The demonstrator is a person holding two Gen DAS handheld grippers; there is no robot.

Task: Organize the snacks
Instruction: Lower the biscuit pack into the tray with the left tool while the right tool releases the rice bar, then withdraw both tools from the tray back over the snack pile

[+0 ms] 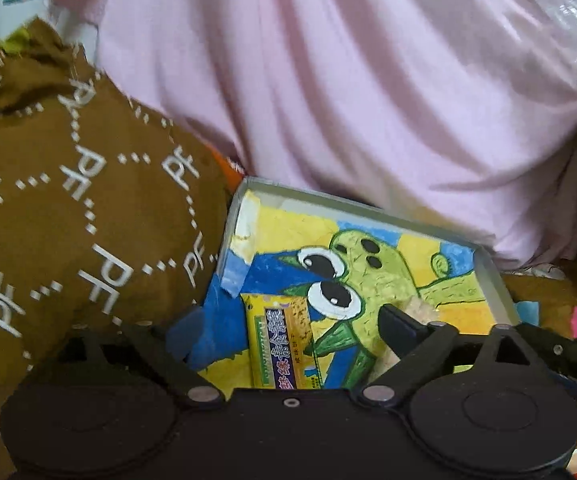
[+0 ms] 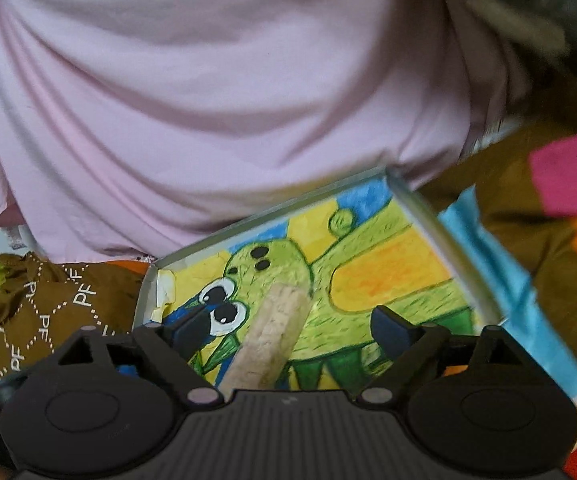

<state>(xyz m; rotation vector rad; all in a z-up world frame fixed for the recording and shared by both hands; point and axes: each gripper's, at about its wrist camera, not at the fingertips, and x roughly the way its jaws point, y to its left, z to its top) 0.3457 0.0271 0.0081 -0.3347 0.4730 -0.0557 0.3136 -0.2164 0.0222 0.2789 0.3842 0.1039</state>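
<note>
A shallow tray [image 1: 368,206] lined with a green cartoon-creature drawing lies in front of both grippers. In the left wrist view a yellow snack wrapper [image 1: 284,344] rests on the tray floor between the spread fingers of my left gripper [image 1: 288,328], which is open and not touching it. A beige cracker stack [image 1: 418,306] peeks out behind the right finger. In the right wrist view the same tray [image 2: 272,216] holds the bare cracker stack [image 2: 276,328], lying lengthwise between the wide-apart fingers of my right gripper [image 2: 292,330], with a gap on both sides.
Brown cloth printed with white "PF" letters [image 1: 68,220] bulges left of the tray [image 2: 48,312]. Pink fabric [image 1: 348,80] fills the space behind the tray [image 2: 208,100]. A pink paper [image 2: 568,172] and a blue sheet [image 2: 488,248] lie to the right.
</note>
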